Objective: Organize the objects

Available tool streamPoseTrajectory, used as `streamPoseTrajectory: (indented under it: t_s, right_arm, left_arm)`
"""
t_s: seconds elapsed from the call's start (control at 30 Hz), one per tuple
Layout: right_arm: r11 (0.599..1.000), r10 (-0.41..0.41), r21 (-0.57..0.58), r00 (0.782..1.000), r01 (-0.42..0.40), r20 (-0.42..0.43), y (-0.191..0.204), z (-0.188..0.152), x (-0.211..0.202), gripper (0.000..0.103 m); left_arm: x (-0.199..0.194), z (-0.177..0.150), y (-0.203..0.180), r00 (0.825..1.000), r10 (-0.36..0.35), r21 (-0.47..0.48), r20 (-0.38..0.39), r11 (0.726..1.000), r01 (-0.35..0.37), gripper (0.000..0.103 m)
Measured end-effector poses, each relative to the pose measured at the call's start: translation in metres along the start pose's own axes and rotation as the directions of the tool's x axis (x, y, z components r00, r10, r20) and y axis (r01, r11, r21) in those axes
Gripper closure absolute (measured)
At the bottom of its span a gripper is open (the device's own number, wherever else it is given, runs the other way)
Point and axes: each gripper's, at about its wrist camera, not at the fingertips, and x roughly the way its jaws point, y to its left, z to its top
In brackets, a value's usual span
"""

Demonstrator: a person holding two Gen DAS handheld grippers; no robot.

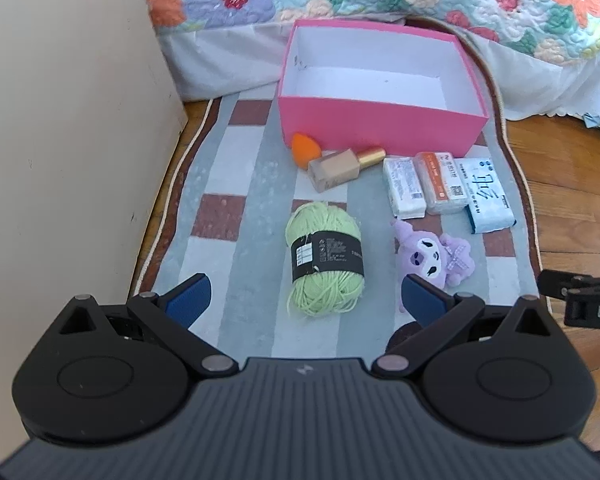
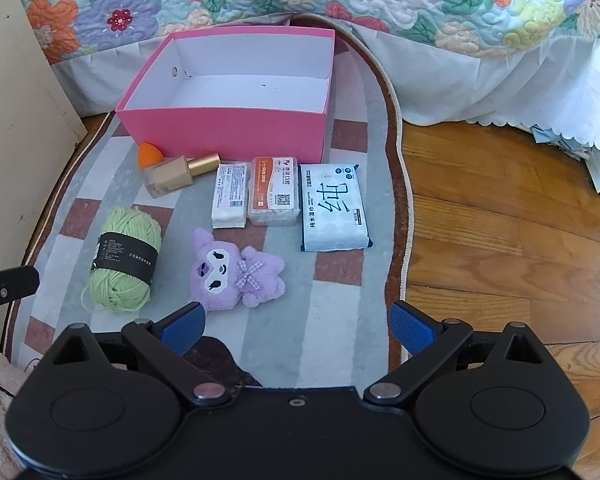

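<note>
A: Nothing packed yet. Pink box [image 2: 224, 132] empty at the far end of the rug [image 2: 340, 344], right against the bed skirt [image 2: 460, 80]

B: Loose items all in front of it, on the rug. Orange sponge [image 2: 148, 155] and bottle [image 2: 180, 174] touching the box's near wall, at its left. Three packs in a row beside them: white pack [image 2: 230, 196], orange-label pack [image 2: 275, 192], blue wipes [image 2: 334, 208]

A: Nearer the cameras, green yarn [image 1: 325, 258] and purple plush [image 2: 236, 274], side by side but apart

B: Jaws?

A: Left gripper [image 1: 304, 300] wide open, holding nothing, hanging just short of the yarn. Right gripper [image 2: 298, 326] also wide open and empty, plush just ahead of its left finger

B: So, likely the very start: first pick not made

A: Probably. Yarn for the left, plush for the right, judging by what lies closest

B: Next move, then: forward and down until the fingers straddle the yarn across its banded middle, then a squeeze. Soft ball, so a firm grip needed, and care with the loose strands at its near end

A: Then up, over the box's near wall, and release inside
</note>
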Motion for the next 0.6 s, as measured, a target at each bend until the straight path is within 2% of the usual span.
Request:
streamPoseTrajectory:
  t_s: [0.17, 0.3, 0.6]
  right_arm:
    - [1.000, 0.004, 0.006, 1.000, -0.004, 0.001, -0.002, 0.000, -0.001, 0.003]
    - [1.000, 0.002, 0.006, 1.000, -0.002, 0.001, -0.003, 0.000, -0.001, 0.003]
    - [1.000, -0.001, 0.003, 1.000, 0.001, 0.001, -0.003, 0.000, -0.003, 0.003]
  left_arm:
    - [0.011, -0.003, 0.011, 0.998, -0.034, -0.077, -0.052, 0.997, 0.030, 0.000]
    - [0.014, -0.002, 0.012, 0.998, -0.002, -0.076, -0.066, 0.997, -0.003, 0.000]
    - [0.006, 0.001, 0.009, 0.998, -0.041, -0.066, -0.042, 0.997, 0.038, 0.003]
